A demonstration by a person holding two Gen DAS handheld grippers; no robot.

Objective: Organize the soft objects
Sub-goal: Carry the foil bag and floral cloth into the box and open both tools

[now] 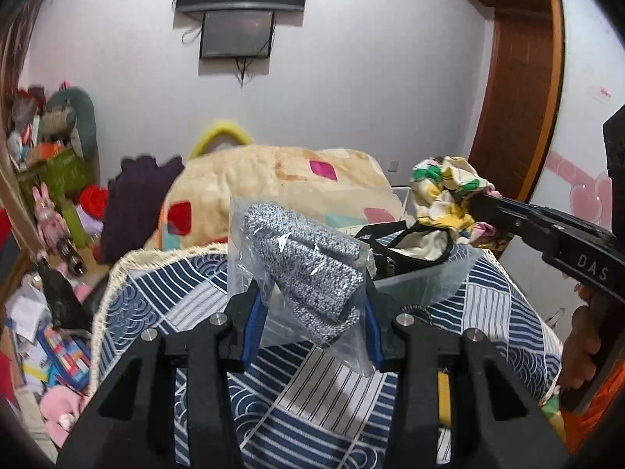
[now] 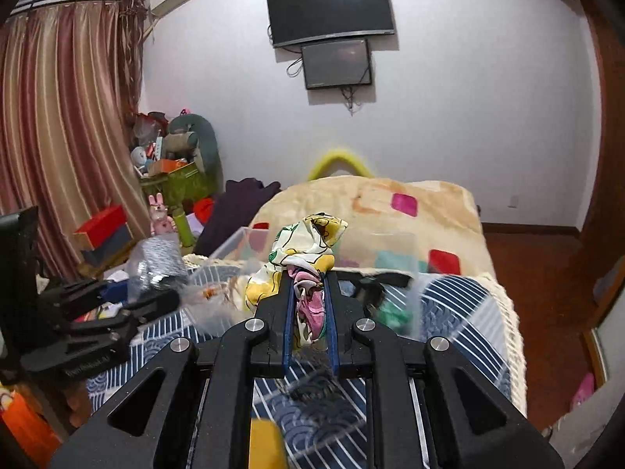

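My left gripper [image 1: 312, 297] is shut on a clear plastic bag holding a grey speckled knit cloth [image 1: 308, 262], lifted above the blue patterned bedspread [image 1: 332, 387]. My right gripper [image 2: 309, 293] is shut on a crumpled cartoon-print cloth [image 2: 308, 246] in yellow, white, green and pink, held above a clear plastic bin [image 2: 394, 250]. The right gripper with that cloth [image 1: 445, 183] also shows at the right of the left wrist view. The left gripper and its bag [image 2: 156, 262] show at the left of the right wrist view. A black-trimmed cream garment [image 1: 414, 246] lies in the bin.
A beige blanket [image 1: 281, 179] with coloured squares covers the bed beyond. A purple garment [image 1: 133, 203] lies to its left. Cluttered toys and boxes [image 2: 175, 172] stand by the curtain. Two screens [image 2: 332, 31] hang on the wall. A wooden wardrobe [image 1: 519, 90] stands at right.
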